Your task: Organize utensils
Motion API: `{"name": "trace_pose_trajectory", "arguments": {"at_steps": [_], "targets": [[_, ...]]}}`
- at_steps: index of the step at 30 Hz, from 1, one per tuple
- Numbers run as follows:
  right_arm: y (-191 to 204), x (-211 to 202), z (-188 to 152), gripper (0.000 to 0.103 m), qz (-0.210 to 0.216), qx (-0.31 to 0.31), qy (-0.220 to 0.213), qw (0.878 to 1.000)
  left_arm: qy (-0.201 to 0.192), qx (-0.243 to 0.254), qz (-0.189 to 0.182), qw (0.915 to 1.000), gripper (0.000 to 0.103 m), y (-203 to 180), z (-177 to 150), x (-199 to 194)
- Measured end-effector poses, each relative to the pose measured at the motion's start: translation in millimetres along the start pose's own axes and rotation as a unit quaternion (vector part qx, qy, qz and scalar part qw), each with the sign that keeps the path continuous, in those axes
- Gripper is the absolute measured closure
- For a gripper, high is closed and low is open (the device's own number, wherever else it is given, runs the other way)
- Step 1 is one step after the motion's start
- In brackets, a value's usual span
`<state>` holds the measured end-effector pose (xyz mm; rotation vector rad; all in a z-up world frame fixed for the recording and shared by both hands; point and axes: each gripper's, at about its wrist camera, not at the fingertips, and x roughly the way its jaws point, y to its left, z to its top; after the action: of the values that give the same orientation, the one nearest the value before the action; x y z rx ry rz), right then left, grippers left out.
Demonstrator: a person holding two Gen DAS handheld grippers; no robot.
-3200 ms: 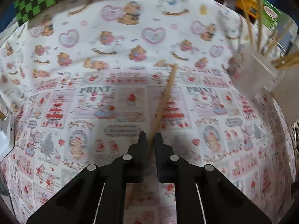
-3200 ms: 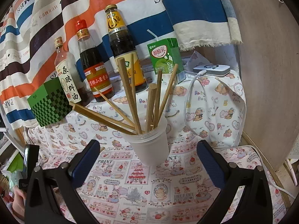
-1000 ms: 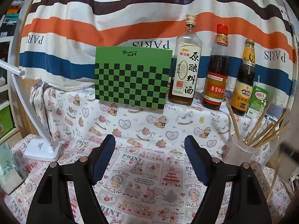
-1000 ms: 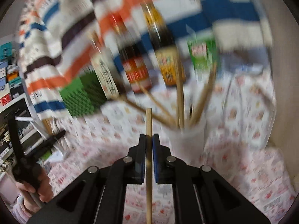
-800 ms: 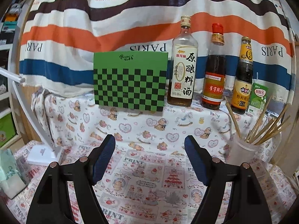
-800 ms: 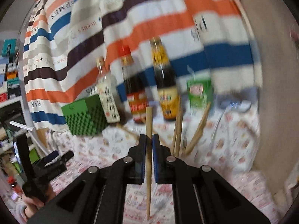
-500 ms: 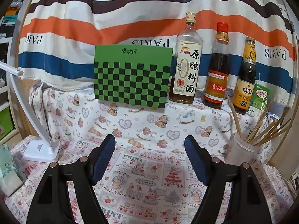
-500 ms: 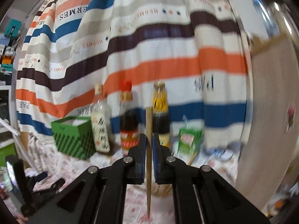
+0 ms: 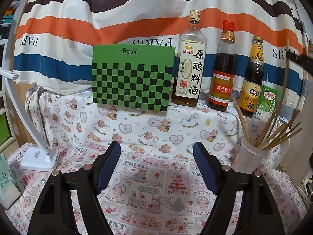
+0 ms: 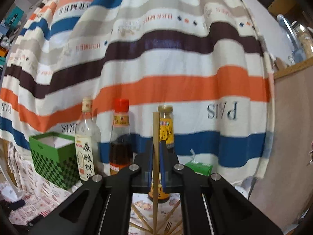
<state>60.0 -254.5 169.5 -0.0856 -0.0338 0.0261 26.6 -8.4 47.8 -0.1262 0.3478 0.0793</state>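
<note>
Thin, pale wooden chopstick [image 10: 156, 137] pinched upright between fingers of right gripper [image 10: 156, 154], held above translucent white plastic cup [image 9: 247, 160] bristling with other wooden chopsticks [image 9: 277, 135] at right edge of bear-print tabletop [image 9: 156, 129]. Long axis vertical, blunt square top end up, lower end aimed down toward fanned sticks. Probably light, stiff, smooth-sided, liable to swivel or slip in a narrow pinch; grip sits about mid-shaft, best kept there for balance. Left gripper [image 9: 156, 154] spread wide, empty, hovering over tabletop, well apart from cup.
</note>
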Motion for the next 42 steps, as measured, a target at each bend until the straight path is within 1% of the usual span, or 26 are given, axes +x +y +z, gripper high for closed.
{"name": "trace_pose_trajectory", "arguments": {"at_steps": [3,7,17,27,28,29,30,31,32,34,35,37,38,39,40,42], "targets": [[4,10,-13,0.097,-0.012,-0.016,0.008,1.0,0.005,-0.008,0.001,1.0,0.028,3,1,2],[-3,21,-21,0.097,-0.009,0.007,0.031,0.999,0.011,-0.017,-0.003,0.9998,0.028,7,1,4],[-9,31,-33,0.097,-0.012,0.012,0.069,0.997,0.011,-0.012,-0.006,0.9998,0.028,5,1,5],[-19,40,-42,0.096,0.001,0.049,0.115,0.992,0.013,-0.012,-0.008,0.9998,0.028,4,1,4],[-19,39,-42,0.094,0.004,0.05,0.115,0.992,0.013,-0.012,-0.009,0.9998,0.028,4,0,4],[-19,37,-41,0.085,0.004,0.048,0.115,0.992,0.012,-0.01,-0.01,0.9998,0.028,4,0,4],[-19,35,-40,0.068,0.003,0.046,0.112,0.993,0.012,-0.01,-0.01,0.9998,0.028,3,0,4],[-18,31,-38,0.06,0.004,0.045,0.107,0.993,0.011,-0.008,-0.012,0.9998,0.028,3,1,4],[-18,27,-35,0.057,0.006,0.044,0.099,0.994,0.01,-0.007,-0.014,0.9998,0.028,3,1,3],[-18,17,-31,0.057,0.015,0.046,0.095,0.994,0.009,-0.004,-0.02,0.9998,0.028,2,2,2],[-19,12,-29,0.055,0.021,0.05,0.092,0.994,0.008,-0.003,-0.023,0.9997,0.028,3,3,2],[-24,-6,-28,0.044,0.03,0.065,0.08,0.994,0.0,-0.004,-0.027,0.9996,0.028,6,7,-1],[-25,-13,-28,0.035,0.033,0.07,0.076,0.994,-0.005,-0.005,-0.033,0.9994,0.028,8,9,-4],[-25,-22,-28,0.029,0.039,0.073,0.069,0.994,-0.01,-0.005,-0.037,0.9992,0.027,10,11,-7],[-24,-34,-29,0.026,0.045,0.074,0.059,0.994,-0.017,-0.006,-0.04,0.999,0.024,13,14,-11],[-19,-49,-32,0.012,0.052,0.064,0.049,0.995,-0.034,-0.004,-0.051,0.9981,0.02,17,17,-22]]}}
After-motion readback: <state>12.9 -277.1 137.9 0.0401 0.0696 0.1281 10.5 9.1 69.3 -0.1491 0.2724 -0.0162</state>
